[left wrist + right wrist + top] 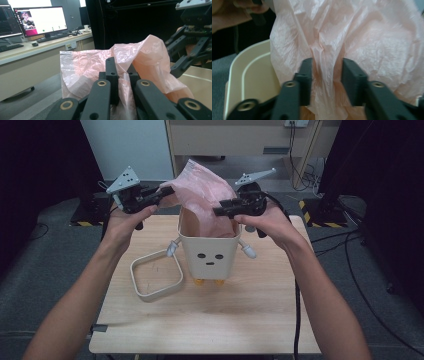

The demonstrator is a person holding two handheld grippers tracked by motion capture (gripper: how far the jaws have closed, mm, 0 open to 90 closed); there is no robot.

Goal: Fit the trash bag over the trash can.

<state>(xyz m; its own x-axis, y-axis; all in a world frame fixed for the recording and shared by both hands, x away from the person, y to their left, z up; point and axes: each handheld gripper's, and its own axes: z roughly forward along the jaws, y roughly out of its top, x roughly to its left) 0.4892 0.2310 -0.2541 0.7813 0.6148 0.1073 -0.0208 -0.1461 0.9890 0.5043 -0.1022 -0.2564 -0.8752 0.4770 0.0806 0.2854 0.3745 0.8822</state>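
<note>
I see my left gripper [119,75] clamped on a fold of the pink plastic bag [202,195], which rises out of the cream bin [207,252] between both tools. My right gripper [325,75] has its jaws apart, a pleat of film hanging between them, unpinched. The bag's lower part is hidden inside the bin, and its loose rim ring [156,279] lies below my left gripper.

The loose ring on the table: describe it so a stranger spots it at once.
On the light wooden table, look left of the cream face-printed bin. The cream rounded-square plastic ring lies flat there, the only open hoop, nothing inside it.
</note>
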